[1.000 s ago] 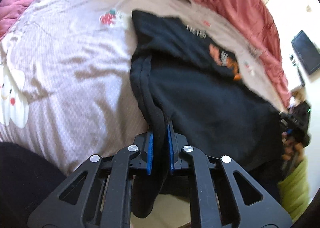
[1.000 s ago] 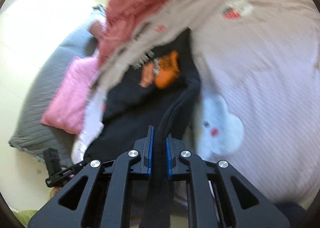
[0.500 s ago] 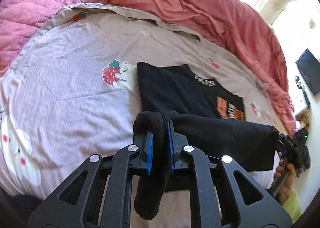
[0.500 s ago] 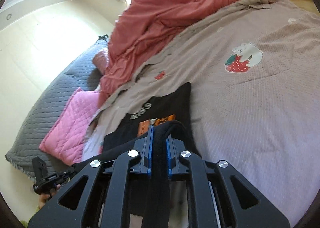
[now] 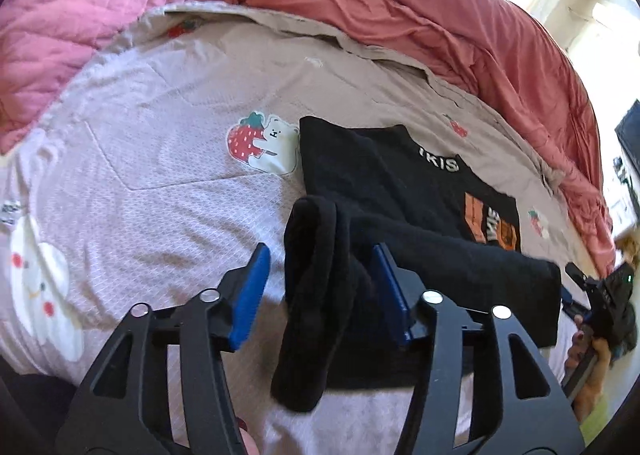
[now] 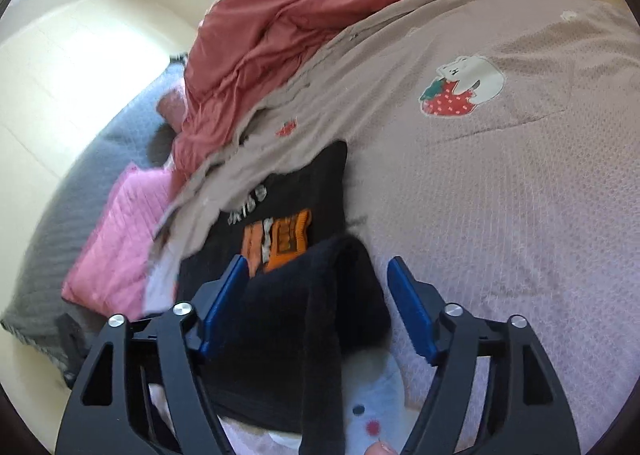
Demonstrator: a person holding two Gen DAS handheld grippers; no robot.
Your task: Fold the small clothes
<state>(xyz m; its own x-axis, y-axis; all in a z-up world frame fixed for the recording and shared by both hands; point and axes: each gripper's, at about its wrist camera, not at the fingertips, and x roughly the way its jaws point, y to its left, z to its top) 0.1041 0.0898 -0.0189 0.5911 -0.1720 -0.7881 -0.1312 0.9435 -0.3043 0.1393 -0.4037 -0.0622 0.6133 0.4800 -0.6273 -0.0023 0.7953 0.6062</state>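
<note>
Now both grippers, left (image 5: 320,287) and right (image 6: 318,305), gape wide, jaws clear of the shirt (image 5: 384,179), its bottom hem folded up on the bed (image 5: 160,159) (apparently released to settle)

My left gripper (image 5: 320,287) spread wide at bottom centre, black shirt (image 5: 380,183) folded mid-frame, bunched edge between my blue pads (image 5: 250,293), bedsheet (image 5: 160,159) beneath
</note>
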